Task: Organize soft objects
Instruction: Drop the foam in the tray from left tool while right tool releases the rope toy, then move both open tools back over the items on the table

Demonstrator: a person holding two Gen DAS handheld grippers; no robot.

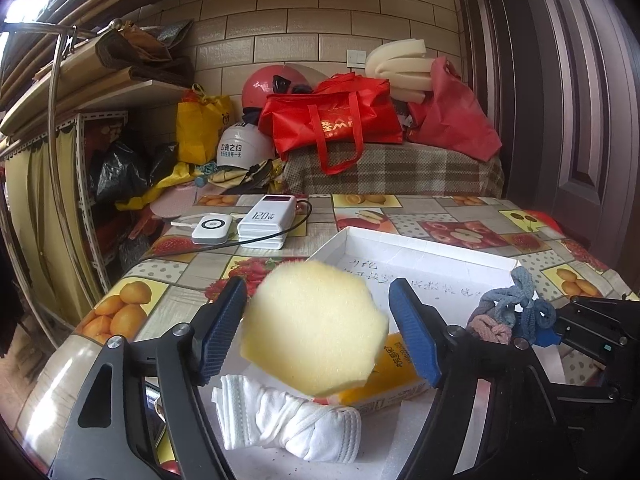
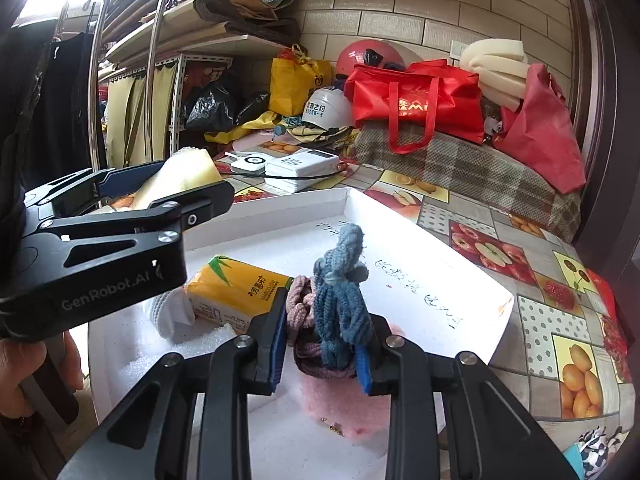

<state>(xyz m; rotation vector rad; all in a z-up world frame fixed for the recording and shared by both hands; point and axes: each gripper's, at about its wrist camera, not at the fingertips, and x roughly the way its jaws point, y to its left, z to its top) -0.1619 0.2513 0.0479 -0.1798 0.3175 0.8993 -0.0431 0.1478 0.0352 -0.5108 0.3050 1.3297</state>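
I'm mid-sort here, dropping soft things into the shallow white foam tray on the fruit-print tablecloth. My left gripper has its 2 blue-padded jaws spread wide, released, and the pale yellow sponge slab hangs between them, blurred, touching neither pad as far as I can see, so I judge it's falling free toward the tray's near left corner. Below it lie the folded white face mask and the yellow tissue pack, both already in the tray. My right gripper is clenched on a bundle of blue and pink knitted hair ties, held over the tray's near middle, pointing slightly downward. Next, I reckon, the right jaws must open to set that bundle down beside the pack.
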